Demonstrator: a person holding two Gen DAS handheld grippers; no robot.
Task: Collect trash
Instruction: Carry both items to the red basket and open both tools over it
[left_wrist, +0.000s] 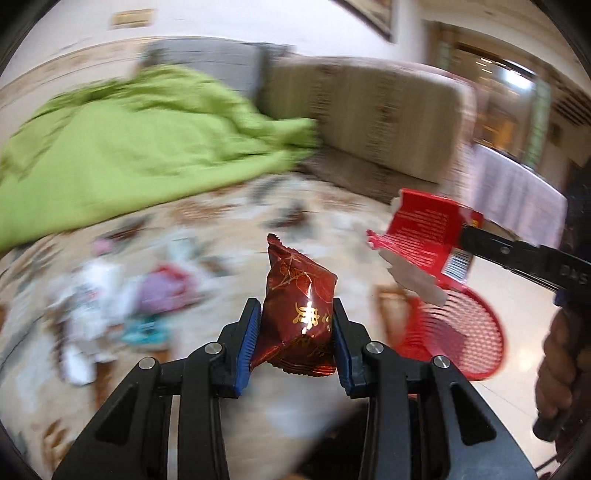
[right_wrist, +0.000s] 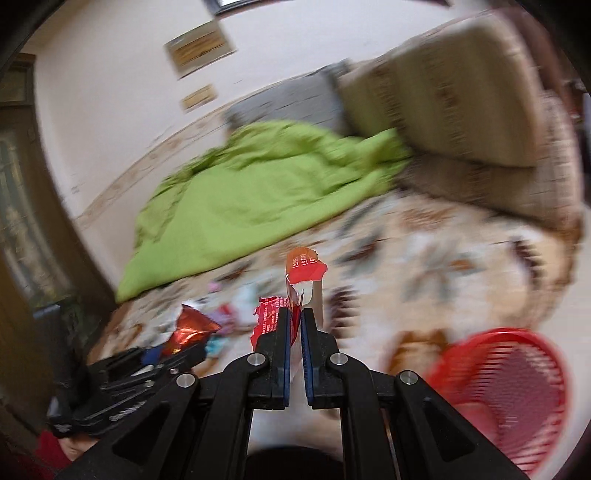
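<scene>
My left gripper (left_wrist: 295, 321) is shut on a dark red foil snack wrapper (left_wrist: 299, 295) with gold lettering, held upright above the patterned bed cover. To its right, my right gripper (left_wrist: 469, 240) holds a torn red carton (left_wrist: 421, 236) over a red mesh wastebasket (left_wrist: 458, 332). In the right wrist view my right gripper (right_wrist: 294, 314) is shut on that torn red carton (right_wrist: 304, 267), seen edge on. The wastebasket (right_wrist: 513, 391) lies low at the right. The left gripper (right_wrist: 155, 363) with the foil wrapper (right_wrist: 192, 326) shows at the lower left.
Several scraps of trash (left_wrist: 122, 295) lie on the floral bed cover (left_wrist: 221, 218). A green blanket (left_wrist: 122, 155) is bunched behind them, with a beige cushion (left_wrist: 373, 118) at the back. A hand (left_wrist: 561, 362) grips the right tool. Pale floor (left_wrist: 517, 306) surrounds the basket.
</scene>
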